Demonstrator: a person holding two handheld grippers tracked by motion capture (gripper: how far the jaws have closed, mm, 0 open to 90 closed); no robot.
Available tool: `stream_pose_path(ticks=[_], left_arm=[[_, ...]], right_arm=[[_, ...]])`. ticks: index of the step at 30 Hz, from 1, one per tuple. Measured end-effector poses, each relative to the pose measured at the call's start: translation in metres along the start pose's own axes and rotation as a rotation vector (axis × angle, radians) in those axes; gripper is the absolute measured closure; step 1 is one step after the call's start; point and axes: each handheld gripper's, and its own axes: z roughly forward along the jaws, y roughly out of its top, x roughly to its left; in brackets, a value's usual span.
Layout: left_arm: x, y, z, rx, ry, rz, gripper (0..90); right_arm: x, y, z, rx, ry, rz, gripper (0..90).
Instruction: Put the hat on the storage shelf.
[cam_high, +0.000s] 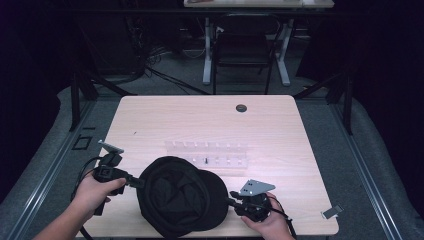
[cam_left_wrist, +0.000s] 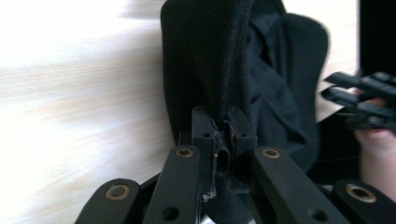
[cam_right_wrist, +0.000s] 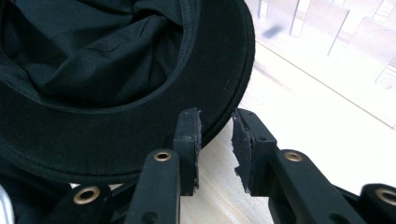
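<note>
Pale tabletop, lower frame: soft, light black cap. Left tool pinches its crown; right tool gapes narrowly beside the stiffer brim (better purchase).

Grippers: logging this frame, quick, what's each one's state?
Left gripper: shut on the black hat, pinching its edge.
Right gripper: open, jaws apart at the hat's brim, gripping nothing.

The left gripper, held in the left hand, points rightward with its jaws pressed together on black fabric. The right gripper, held in the right hand, points leftward; its jaws stand slightly apart with a bare gap between them. Both forearms enter from the bottom edge.
</note>
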Motion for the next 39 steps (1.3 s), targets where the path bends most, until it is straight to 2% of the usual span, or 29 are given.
stream_pose_path(ticks=[4, 12, 15, 18, 19, 22, 25, 29, 36, 39], left_arm=[[-0.002, 0.001, -0.006, -0.001, -0.054, -0.043, 85.0], [-0.005, 0.002, -0.019, -0.024, -0.162, -0.096, 85.0], [-0.006, 0.003, -0.021, -0.034, -0.186, -0.102, 85.0], [-0.010, 0.003, -0.023, -0.036, -0.184, -0.103, 85.1], [-0.010, 0.004, -0.024, -0.034, -0.208, -0.101, 85.1], [-0.014, 0.005, -0.026, -0.040, -0.209, -0.104, 85.1], [-0.019, 0.006, -0.033, -0.042, -0.238, -0.096, 85.1], [-0.023, 0.007, -0.037, -0.054, -0.245, -0.100, 85.1], [-0.035, 0.010, -0.045, -0.070, -0.330, -0.092, 85.2], [-0.039, 0.011, -0.047, -0.069, -0.349, -0.088, 85.3]], right_arm=[[-0.001, 0.000, -0.001, -0.009, -0.002, 0.006, 70.9], [-0.004, -0.001, -0.005, -0.017, -0.009, 0.015, 70.0], [-0.005, -0.001, -0.006, -0.021, -0.009, 0.023, 69.9], [-0.006, -0.002, -0.006, -0.024, -0.012, 0.025, 69.8], [-0.007, -0.002, -0.007, -0.022, -0.015, 0.027, 69.7], [-0.008, -0.002, -0.008, -0.025, -0.015, 0.030, 69.7], [-0.009, -0.002, -0.009, -0.028, -0.017, 0.032, 69.7], [-0.010, -0.002, -0.010, -0.031, -0.017, 0.036, 69.7], [-0.011, -0.003, -0.012, -0.029, -0.021, 0.038, 69.2], [-0.012, -0.003, -0.012, -0.028, -0.021, 0.040, 69.2]])
